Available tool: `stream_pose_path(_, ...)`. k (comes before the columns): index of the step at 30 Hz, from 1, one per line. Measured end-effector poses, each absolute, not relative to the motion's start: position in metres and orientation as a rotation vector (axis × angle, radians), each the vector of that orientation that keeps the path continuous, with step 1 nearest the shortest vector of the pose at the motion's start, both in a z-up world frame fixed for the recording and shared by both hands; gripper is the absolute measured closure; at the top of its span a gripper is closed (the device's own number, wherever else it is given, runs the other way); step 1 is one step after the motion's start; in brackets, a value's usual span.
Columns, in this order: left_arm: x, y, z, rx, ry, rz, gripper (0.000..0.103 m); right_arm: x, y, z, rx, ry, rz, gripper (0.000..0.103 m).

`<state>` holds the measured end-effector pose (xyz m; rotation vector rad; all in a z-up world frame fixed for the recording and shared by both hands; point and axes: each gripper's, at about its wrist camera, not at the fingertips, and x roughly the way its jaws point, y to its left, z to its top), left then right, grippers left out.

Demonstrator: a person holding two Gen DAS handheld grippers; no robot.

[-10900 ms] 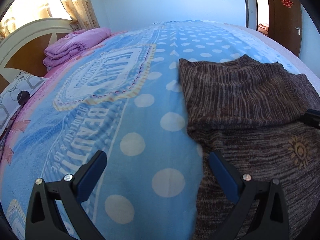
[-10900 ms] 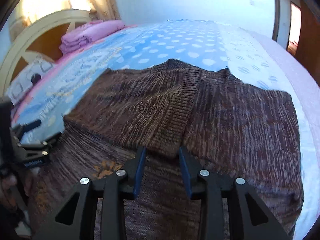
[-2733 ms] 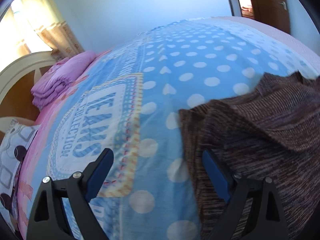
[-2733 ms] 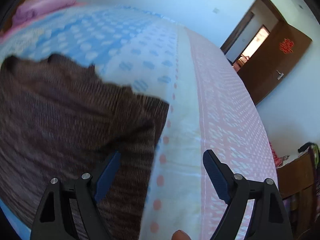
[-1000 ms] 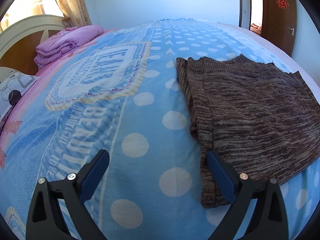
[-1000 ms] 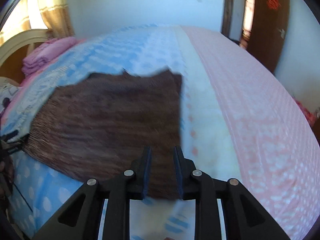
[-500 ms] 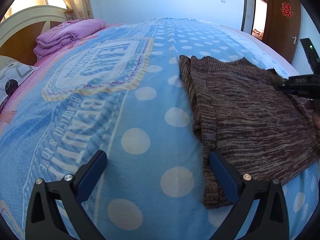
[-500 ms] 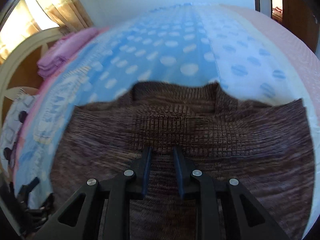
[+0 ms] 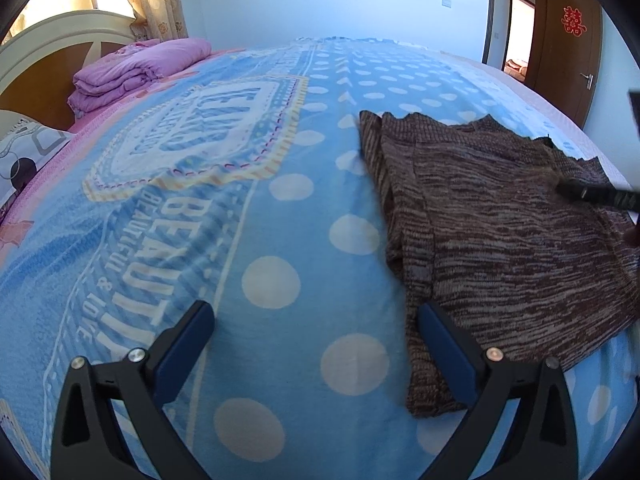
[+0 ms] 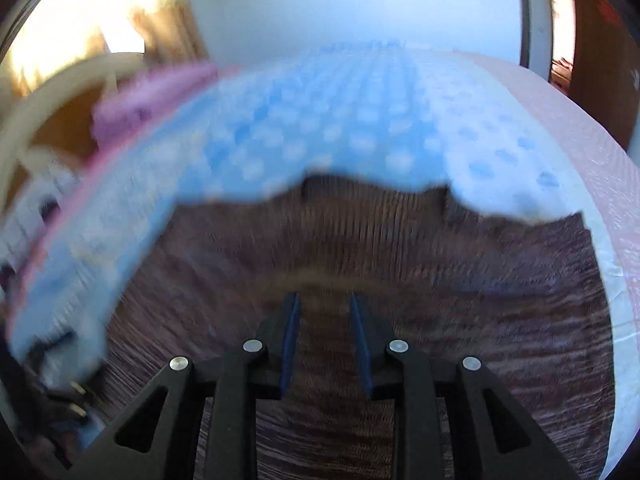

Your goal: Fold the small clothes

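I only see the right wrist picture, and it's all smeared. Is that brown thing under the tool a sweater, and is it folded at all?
Observer: Yes, a sweater, lying flat; the knit is doubled over along its left edge.
Operator: Where's the other tool?
Observer: The left tool is wide open and holds nothing, straddling the sweater's near left edge.
Operator: And the pink blob far left?
Observer: A folded quilt by the headboard.

Premises are presenting as a home bedroom: a blue polka-dot printed bedspread [image 9: 280, 208] is covering a bed, with a cream-and-wood headboard [image 9: 48, 52], folded pink quilt [image 9: 136, 72], and brown wooden door [image 9: 568, 52].
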<state>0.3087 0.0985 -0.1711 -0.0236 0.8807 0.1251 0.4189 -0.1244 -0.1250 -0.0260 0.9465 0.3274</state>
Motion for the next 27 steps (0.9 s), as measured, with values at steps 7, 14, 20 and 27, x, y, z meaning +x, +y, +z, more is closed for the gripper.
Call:
stream_pose_path(7,0.309,0.099,-0.172,-0.021,0.88,0.129,0.0,0.411,-0.123,-0.131,-0.052,0.906,0.298,0.072)
stream_pose_path(14,0.31,0.1,-0.172,-0.025,0.886,0.126,0.0,0.387,-0.13,-0.134,-0.039,0.871,0.309,0.058)
stream_pose_path(20,0.31,0.099,-0.171,-0.026,0.896,0.125,0.0,0.363,-0.133,-0.121,-0.042,0.829,0.312,0.056)
stream_pose_path(27,0.316,0.101,-0.168,-0.008,0.927,0.089,0.0,0.32,-0.113,-0.117,-0.168,0.789,0.387,0.056)
